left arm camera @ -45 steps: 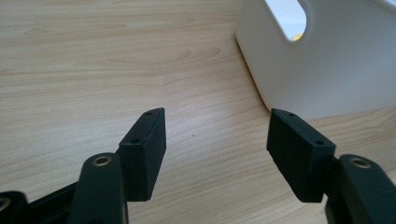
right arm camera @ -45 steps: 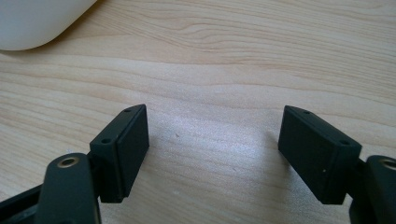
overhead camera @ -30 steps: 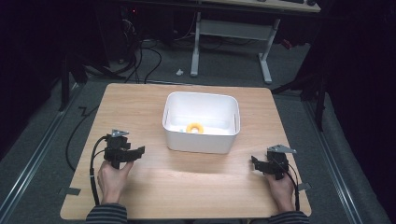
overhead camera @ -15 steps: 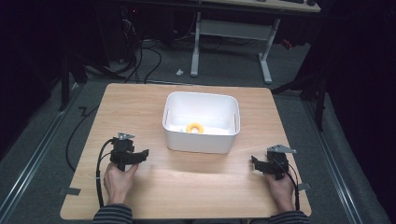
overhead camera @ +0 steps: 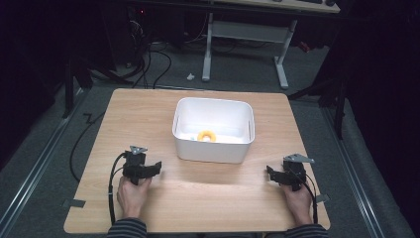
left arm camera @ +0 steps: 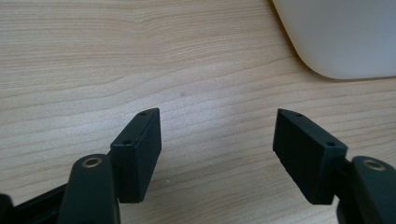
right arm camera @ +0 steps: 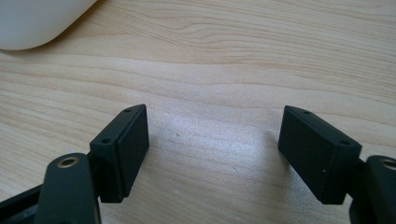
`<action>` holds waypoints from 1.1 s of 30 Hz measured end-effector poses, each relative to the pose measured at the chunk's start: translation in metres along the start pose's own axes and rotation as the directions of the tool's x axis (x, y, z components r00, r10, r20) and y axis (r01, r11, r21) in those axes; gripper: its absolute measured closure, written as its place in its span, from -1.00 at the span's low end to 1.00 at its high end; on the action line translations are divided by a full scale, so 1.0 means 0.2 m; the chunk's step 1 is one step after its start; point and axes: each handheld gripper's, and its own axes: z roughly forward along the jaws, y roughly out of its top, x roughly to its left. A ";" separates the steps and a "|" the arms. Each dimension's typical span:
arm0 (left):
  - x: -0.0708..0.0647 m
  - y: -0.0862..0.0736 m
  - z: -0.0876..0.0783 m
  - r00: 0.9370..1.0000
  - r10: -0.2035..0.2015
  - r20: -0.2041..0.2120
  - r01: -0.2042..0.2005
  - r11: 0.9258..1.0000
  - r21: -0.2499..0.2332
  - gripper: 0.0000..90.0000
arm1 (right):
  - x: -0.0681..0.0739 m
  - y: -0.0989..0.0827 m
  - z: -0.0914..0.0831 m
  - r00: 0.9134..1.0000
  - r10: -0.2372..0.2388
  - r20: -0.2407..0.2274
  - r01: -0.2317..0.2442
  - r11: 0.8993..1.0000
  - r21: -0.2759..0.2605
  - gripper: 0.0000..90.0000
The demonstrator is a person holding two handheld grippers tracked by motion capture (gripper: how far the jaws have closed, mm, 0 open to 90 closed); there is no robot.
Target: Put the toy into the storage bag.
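Pale wood: the table [overhead camera: 198, 198] reads as light grain all over, and I see bare boards under both tools.
Left gripper [overhead camera: 157, 167]: I have it low over the near left part of the table, held in the left hand [overhead camera: 132, 194]. Its jaws have just been opening and stand apart, with nothing between them but wood grain in the left gripper view [left arm camera: 217, 135].
Right gripper [overhead camera: 270, 172]: I hold it at the near right in the right hand [overhead camera: 297, 198], jaws spread wide and empty; the right gripper view [right arm camera: 212, 133] shows bare wood between the pads.
White tub [overhead camera: 210, 148]: rectangular with rounded corners, it sits mid-table, a little beyond the line between my two tools. A rounded corner of it shows at the top right of the left gripper view [left arm camera: 336, 37] and the top left of the right gripper view [right arm camera: 37, 21].
Yellow ring [overhead camera: 206, 135]: lies inside the tub on its floor, toward the near wall, well apart from either gripper.
Sleeves: striped cuffs [overhead camera: 126, 228] show at the bottom edge of the high view.
Cable [overhead camera: 113, 183]: a black one loops from the left gripper along my left wrist.
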 end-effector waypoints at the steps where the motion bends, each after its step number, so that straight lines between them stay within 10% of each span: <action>1: -0.01 0.00 0.01 1.000 0.004 -0.005 -0.004 1.000 -0.002 -0.27 | 0.00 0.00 0.00 1.000 0.001 0.000 -0.001 1.000 0.000 -0.46; 33: -0.08 -0.05 0.10 0.993 0.101 -0.068 -0.104 0.994 -0.041 -0.40 | 0.00 0.00 0.00 1.000 0.001 0.000 -0.001 1.000 0.000 -0.45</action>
